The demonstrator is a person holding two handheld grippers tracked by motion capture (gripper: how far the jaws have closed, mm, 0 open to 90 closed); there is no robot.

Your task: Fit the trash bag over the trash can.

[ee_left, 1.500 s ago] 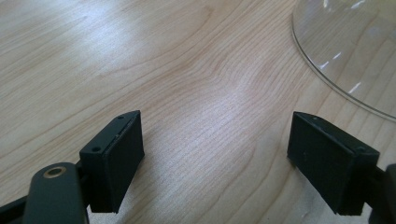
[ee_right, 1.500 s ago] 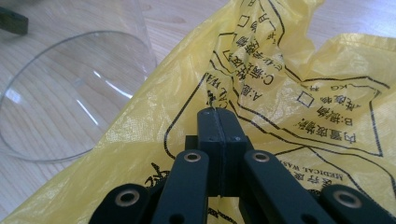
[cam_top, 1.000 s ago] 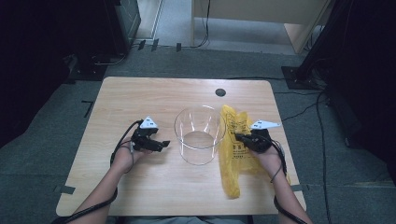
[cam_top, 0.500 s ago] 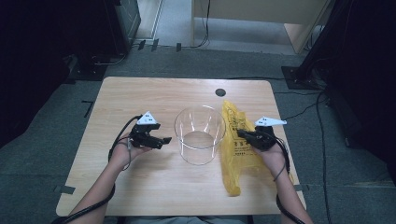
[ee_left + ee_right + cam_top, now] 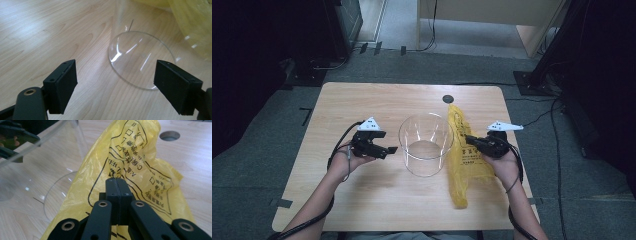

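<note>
With the right gripper (image 5: pixel 469 139) clenched on the yellow bag (image 5: pixel 467 165) at 3 o'clock of the clear bin (image 5: pixel 426 145), lining remains undone; the left gripper (image 5: pixel 388 150) is released.

Bright, evenly lit tabletop; dark surroundings; high view slightly soft.

A clear container (image 5: pixel 426 145) blocks the path between the left gripper (image 5: pixel 384 149) and the yellow bag (image 5: pixel 468 160).

A clear glass bowl (image 5: pixel 426 144) stands mid-table (image 5: pixel 362 100), a yellow plastic bag (image 5: pixel 467 160) lying just beside it.
</note>
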